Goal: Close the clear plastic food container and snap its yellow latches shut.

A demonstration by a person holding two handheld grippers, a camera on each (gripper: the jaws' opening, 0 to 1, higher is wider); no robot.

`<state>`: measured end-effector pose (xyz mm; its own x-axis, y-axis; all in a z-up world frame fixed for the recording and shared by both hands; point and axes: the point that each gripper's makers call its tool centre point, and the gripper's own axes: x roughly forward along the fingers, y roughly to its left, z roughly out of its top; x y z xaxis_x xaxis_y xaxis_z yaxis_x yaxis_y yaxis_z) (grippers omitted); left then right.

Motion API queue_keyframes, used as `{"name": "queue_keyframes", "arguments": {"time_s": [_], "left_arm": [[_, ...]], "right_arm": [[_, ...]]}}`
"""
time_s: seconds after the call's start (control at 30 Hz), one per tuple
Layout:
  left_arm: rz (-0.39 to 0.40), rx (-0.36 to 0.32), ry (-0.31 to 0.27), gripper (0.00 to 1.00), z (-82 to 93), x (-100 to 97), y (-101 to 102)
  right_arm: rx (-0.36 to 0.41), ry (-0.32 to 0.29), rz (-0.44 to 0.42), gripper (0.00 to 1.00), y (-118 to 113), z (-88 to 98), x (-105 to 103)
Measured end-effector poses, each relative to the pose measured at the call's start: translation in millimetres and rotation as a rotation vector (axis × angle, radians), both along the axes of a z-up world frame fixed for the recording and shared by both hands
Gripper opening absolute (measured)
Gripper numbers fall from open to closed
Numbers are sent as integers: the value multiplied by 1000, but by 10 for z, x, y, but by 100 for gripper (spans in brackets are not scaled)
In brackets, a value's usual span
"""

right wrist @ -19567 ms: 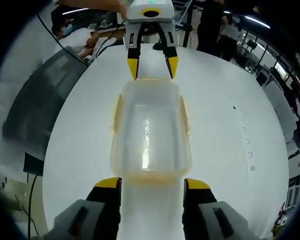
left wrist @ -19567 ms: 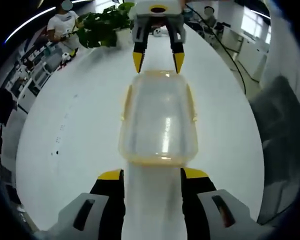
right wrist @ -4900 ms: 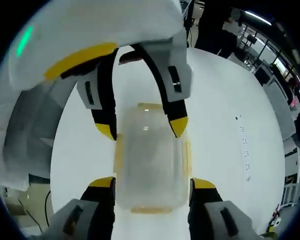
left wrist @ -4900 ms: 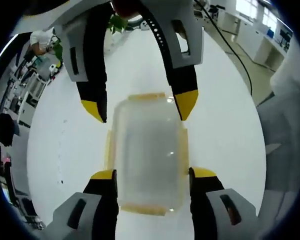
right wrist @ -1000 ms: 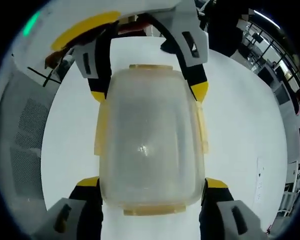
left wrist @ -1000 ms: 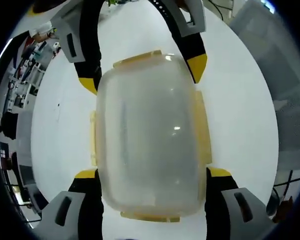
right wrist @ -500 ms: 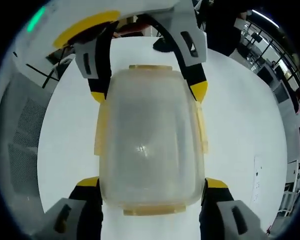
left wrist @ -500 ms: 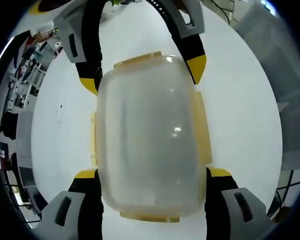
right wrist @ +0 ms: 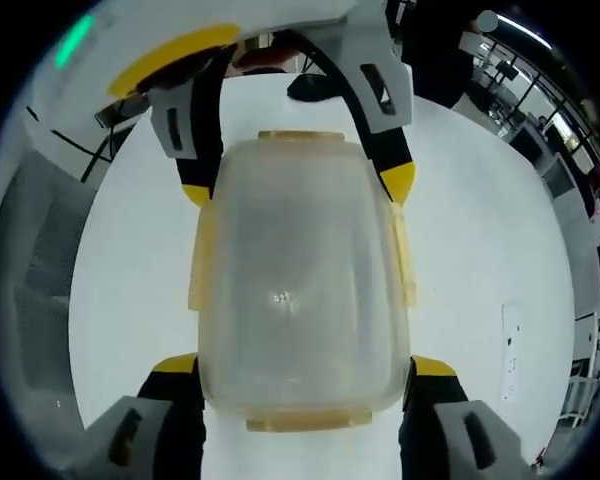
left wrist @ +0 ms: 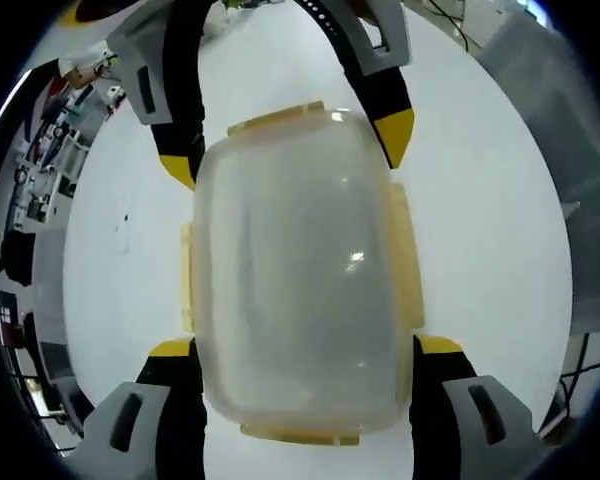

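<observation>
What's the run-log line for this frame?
container: lidded, between both grippers | left gripper: straddling near end | right gripper: straddling opposite end | latches: state unclear

Container (left wrist: pixel 298 275) contents blurred behind cloudy plastic

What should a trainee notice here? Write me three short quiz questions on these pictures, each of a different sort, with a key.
1. True or false: the clear container lies between the left gripper's two jaws.
2. In the left gripper view, the right gripper comes in from: A) the top, B) the left edge, C) the bottom.
3. Fill in: the table under the container is ____ in colour.

Key: 1 true; 2 A; 3 white.
</observation>
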<state>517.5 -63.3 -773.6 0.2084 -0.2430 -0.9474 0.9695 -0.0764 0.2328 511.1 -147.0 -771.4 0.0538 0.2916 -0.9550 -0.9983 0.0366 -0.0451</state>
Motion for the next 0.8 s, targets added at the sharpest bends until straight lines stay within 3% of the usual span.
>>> {"name": "queue_keyframes", "arguments": {"time_s": [0.43, 0.5, 0.8], "left_arm": [[-3, -10, -2, 84, 15, -23, 5], [34, -39, 26, 86, 34, -54, -7], [56, -48, 14, 86, 101, -53, 63]], "right_arm": [[15, 4, -28, 82, 16, 14, -1], [19, -13, -21, 81, 11, 37, 13], [41, -40, -17, 78, 25, 139, 11]]}}
